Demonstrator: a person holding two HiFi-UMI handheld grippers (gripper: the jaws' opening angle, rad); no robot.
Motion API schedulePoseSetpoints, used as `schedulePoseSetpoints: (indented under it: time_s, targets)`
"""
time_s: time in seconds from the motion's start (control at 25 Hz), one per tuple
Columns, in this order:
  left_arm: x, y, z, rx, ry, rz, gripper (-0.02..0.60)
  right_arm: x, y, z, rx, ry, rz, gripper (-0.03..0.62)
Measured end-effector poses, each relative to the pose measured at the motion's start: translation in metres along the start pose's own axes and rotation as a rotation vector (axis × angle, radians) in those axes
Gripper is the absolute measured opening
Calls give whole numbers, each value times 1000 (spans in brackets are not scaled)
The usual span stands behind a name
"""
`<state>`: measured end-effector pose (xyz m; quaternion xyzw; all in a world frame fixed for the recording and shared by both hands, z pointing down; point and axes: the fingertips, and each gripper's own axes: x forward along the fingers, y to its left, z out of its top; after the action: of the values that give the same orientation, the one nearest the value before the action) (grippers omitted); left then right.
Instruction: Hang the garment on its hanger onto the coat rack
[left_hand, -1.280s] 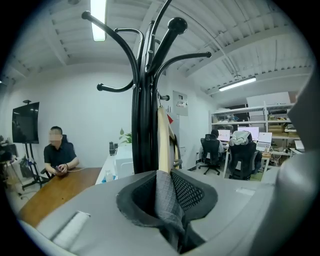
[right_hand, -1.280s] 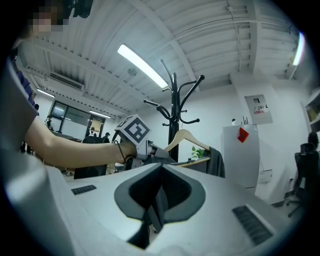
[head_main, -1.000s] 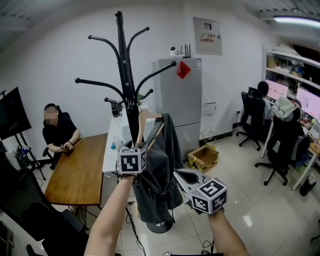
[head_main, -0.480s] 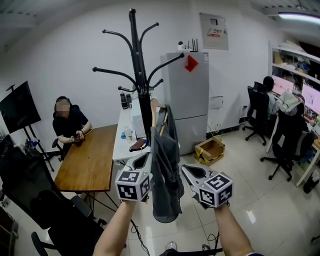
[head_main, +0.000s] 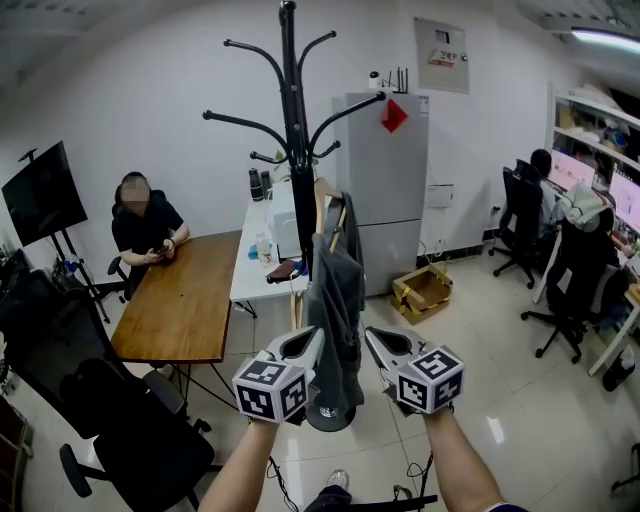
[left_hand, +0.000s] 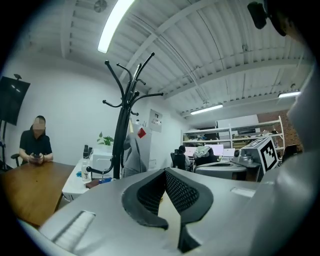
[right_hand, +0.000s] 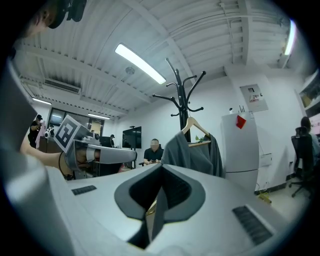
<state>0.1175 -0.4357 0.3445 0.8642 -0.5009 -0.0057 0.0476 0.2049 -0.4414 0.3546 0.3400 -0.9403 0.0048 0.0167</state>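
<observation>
1. Black coat rack (head_main: 290, 120) in the middle of the room, tall, with curved arms at several heights.
2. Behind it, grey fridge (head_main: 385, 200) against the wall. On its door a red diamond sticker (head_main: 394, 116); too small to read any character on it.
3. To the left, wooden desk (head_main: 180, 310) with a seated person (head_main: 145, 225) at its far end, both hands together on the desk top.
4. Grey garment (head_main: 333, 300) on a wooden hanger (head_main: 322, 195), hanging on the coat rack close against the pole. Hook of the hanger up among the lower arms; not possible to tell which arm carries it.
5. On the wall above the fridge, a white notice (head_main: 442, 55) with a red mark in it. Print too small to read.
6. Left hand-held gripper (head_main: 312, 338) low in the head view, just left of the garment's hem and not touching it. Jaws have just been closing and now meet tip to tip, with nothing between them.
7. Right hand-held gripper (head_main: 374, 338) just right of the hem, also apart from the garment. Jaws together, holding nothing.
8. On each hand-held gripper a cube with black-and-white square markers, left cube (head_main: 270, 388) and right cube (head_main: 430, 378). Only patterns, no letters.
</observation>
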Motion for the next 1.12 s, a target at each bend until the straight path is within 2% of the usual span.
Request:
schedulePoseSetpoints:
  time_s: [0.48, 1.12]
  targets:
    - [1, 2, -16, -7, 36, 21, 3, 2, 6, 6, -4, -12, 36, 2]
    - [5, 2, -13, 7, 41, 43, 3, -2, 8, 12, -3, -25, 52, 2]
